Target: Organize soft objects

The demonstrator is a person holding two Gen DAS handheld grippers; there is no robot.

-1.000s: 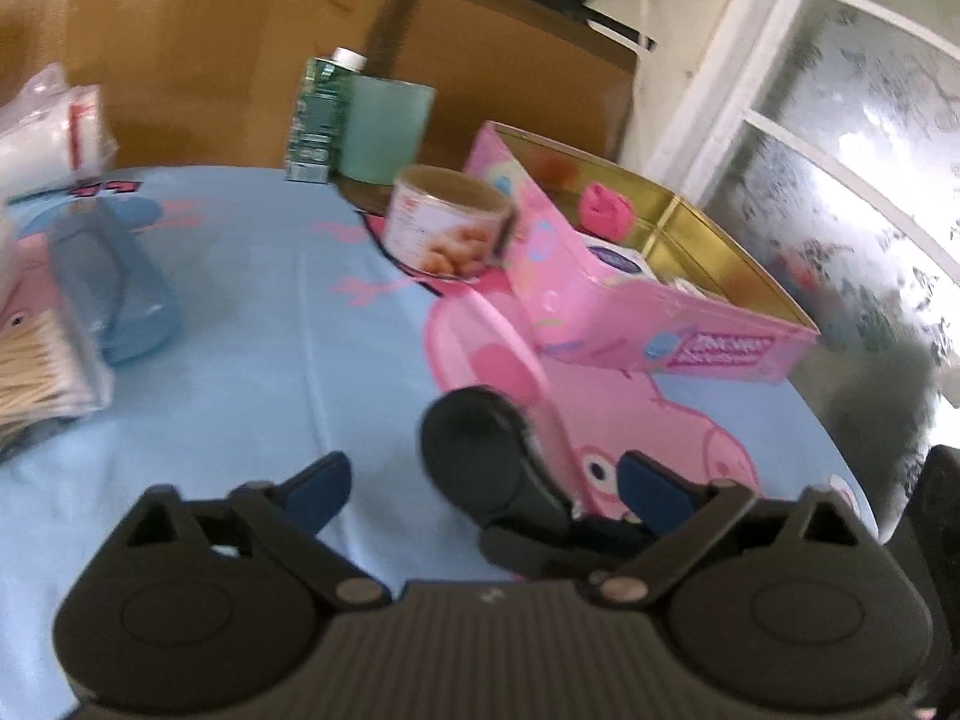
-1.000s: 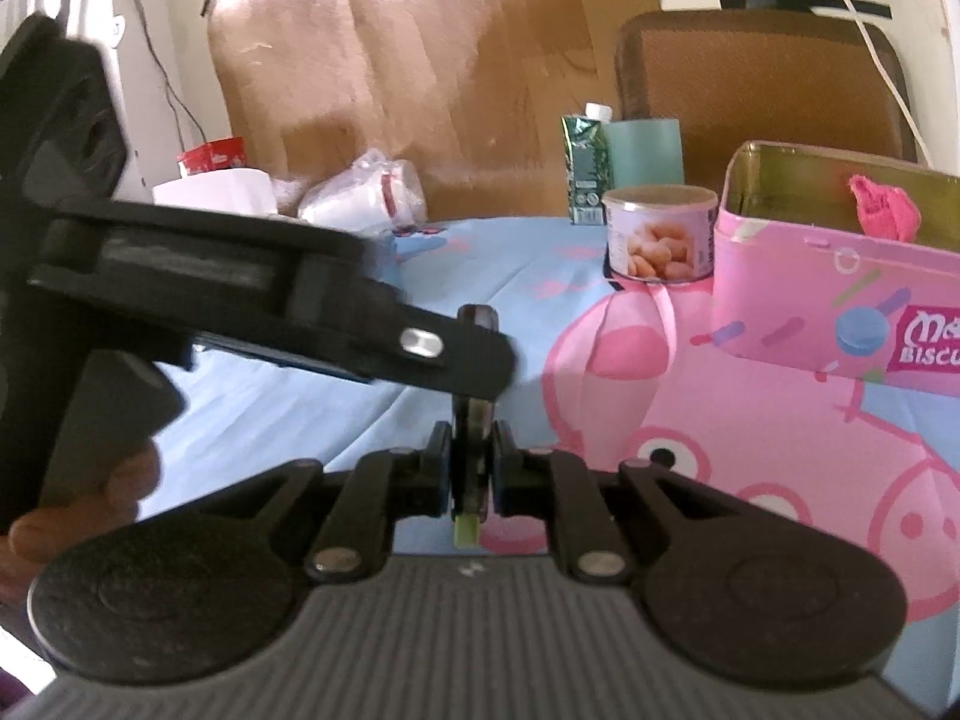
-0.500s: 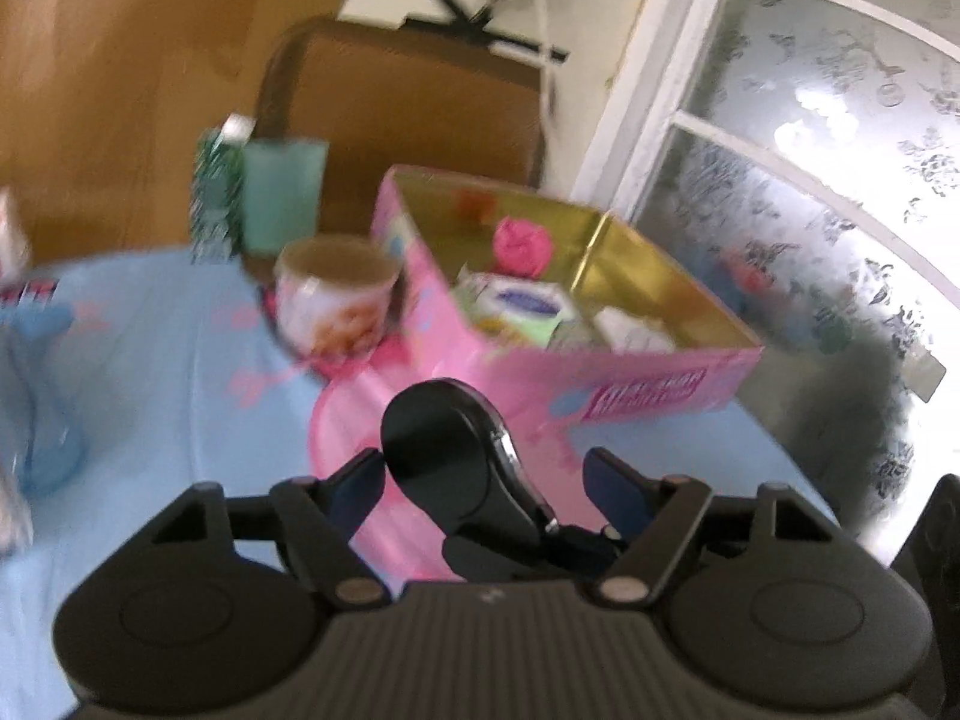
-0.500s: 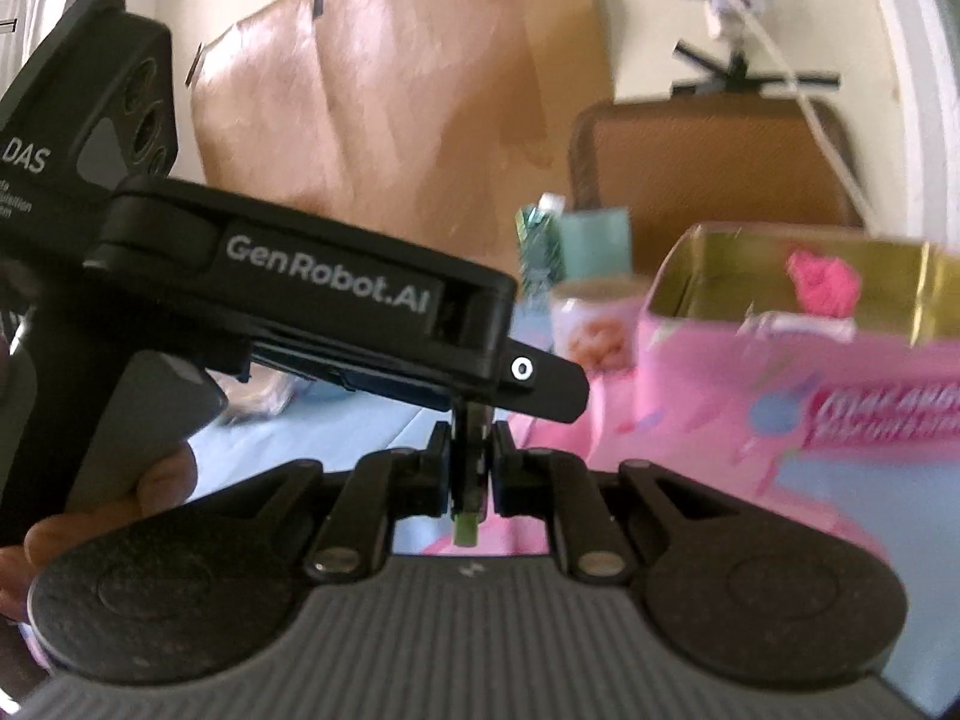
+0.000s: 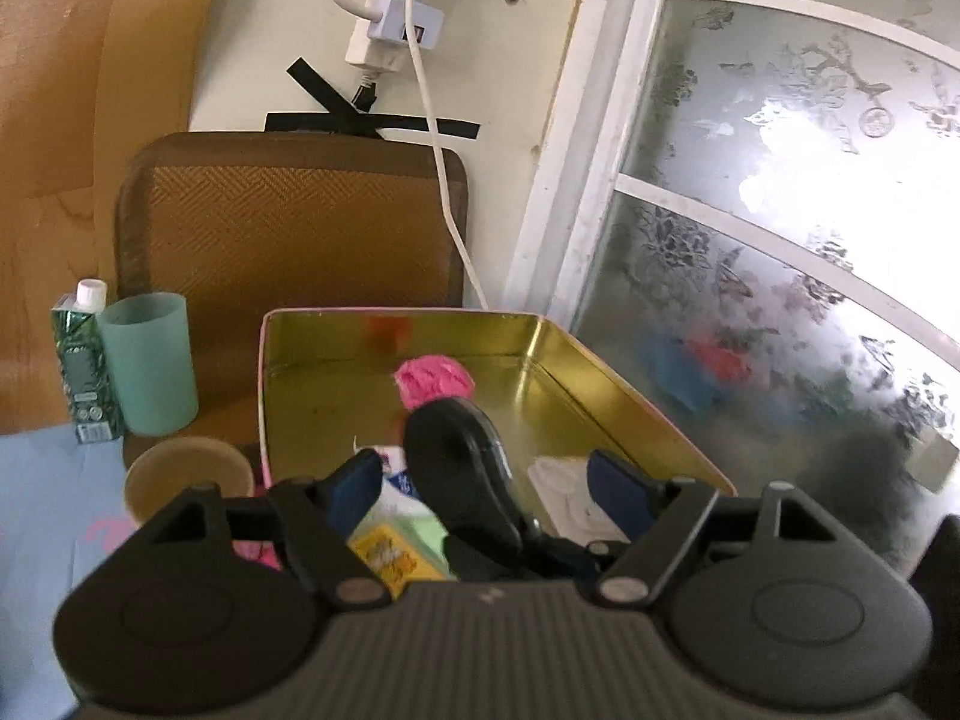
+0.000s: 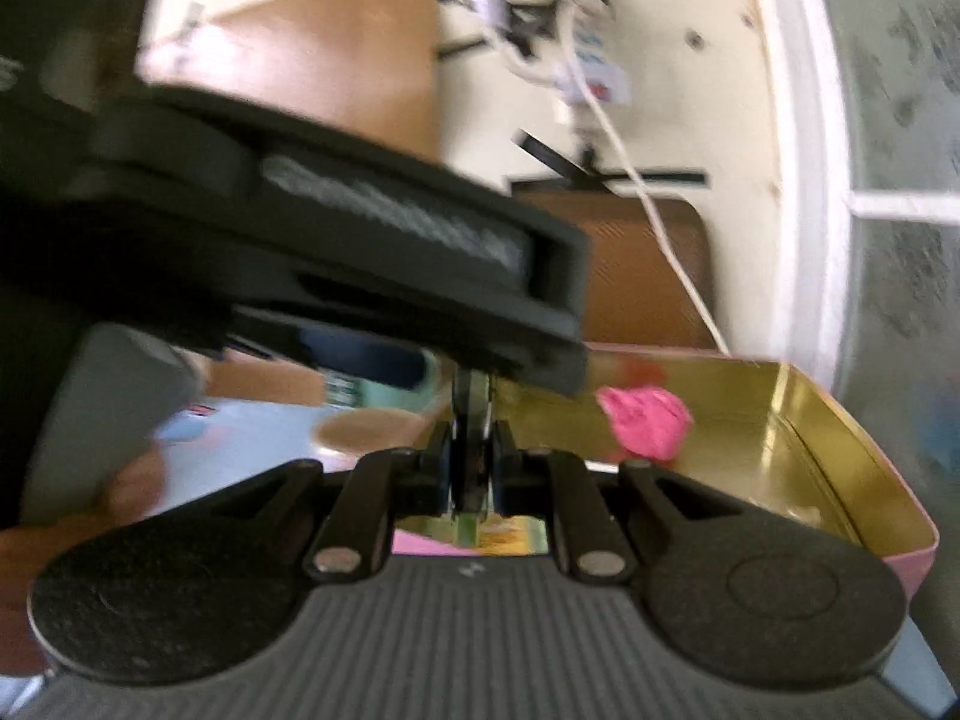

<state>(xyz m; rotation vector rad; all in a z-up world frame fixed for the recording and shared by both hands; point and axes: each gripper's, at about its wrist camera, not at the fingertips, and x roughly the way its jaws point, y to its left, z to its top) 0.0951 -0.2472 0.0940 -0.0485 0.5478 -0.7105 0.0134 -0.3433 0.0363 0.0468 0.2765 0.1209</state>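
Nearest the left wrist camera, the left gripper (image 5: 486, 483) has just been widening, its pads apart around a black clip (image 5: 459, 480) without pressing it. Right gripper (image 6: 471, 450) stays clamped on that clip. Beyond, the tin (image 5: 606, 378), earlier farther off, now lies under both, holding a pink cloth (image 5: 432, 379). Only the left view shows packets (image 5: 390, 552) and cup (image 5: 150, 363).

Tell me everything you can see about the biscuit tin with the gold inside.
The biscuit tin is a rectangular, open-topped metal box, pink outside with a shiny gold interior that reflects its contents. It stands upright on the table in front of a brown woven chair back. Inside lie a crumpled pink soft lump towards the far wall, and nearer packets, one white, one green and yellow. Both grippers hang above its near edge; neither visibly touches it.
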